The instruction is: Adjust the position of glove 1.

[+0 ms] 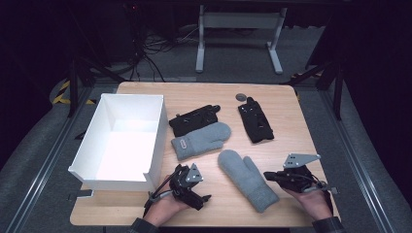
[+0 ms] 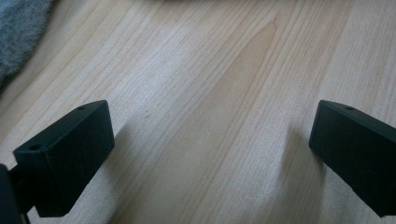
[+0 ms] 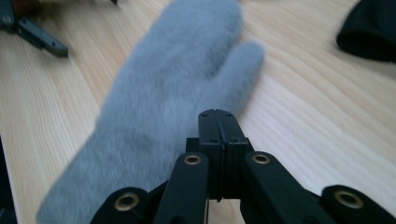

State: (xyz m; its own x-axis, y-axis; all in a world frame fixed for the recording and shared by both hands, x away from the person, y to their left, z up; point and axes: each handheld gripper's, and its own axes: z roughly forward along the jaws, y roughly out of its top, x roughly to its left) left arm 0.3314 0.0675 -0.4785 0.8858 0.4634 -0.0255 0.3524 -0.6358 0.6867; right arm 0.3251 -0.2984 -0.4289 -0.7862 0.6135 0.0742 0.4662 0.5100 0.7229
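From the high view, a wooden table (image 1: 204,94) fills the middle of the frame. A white box (image 1: 104,121) sits at its left, open at the top. Right of it, near the centre, a black glove (image 1: 194,120) lies just above a grey mitten with a label (image 1: 200,140), the two touching. Another black glove (image 1: 255,123) lies toward the upper right, with a small round grey disc (image 1: 241,96) just above it. Lower centre, a second grey mitten (image 1: 248,178) lies slantwise. The left gripper (image 1: 190,180) sits at the bottom, just left of this mitten; the right gripper (image 1: 270,176) is at the lower right, its tip just beside the mitten's right edge.

In the left gripper view, the two black jaws stand wide apart above bare wood, nothing between them; a bit of grey fleece (image 2: 18,32) shows at the upper left corner.

In the right gripper view, the jaws are pressed together, holding nothing, and point at the grey mitten, which stretches from lower left to upper centre, thumb to the right. A black glove's edge (image 3: 369,28) shows upper right.
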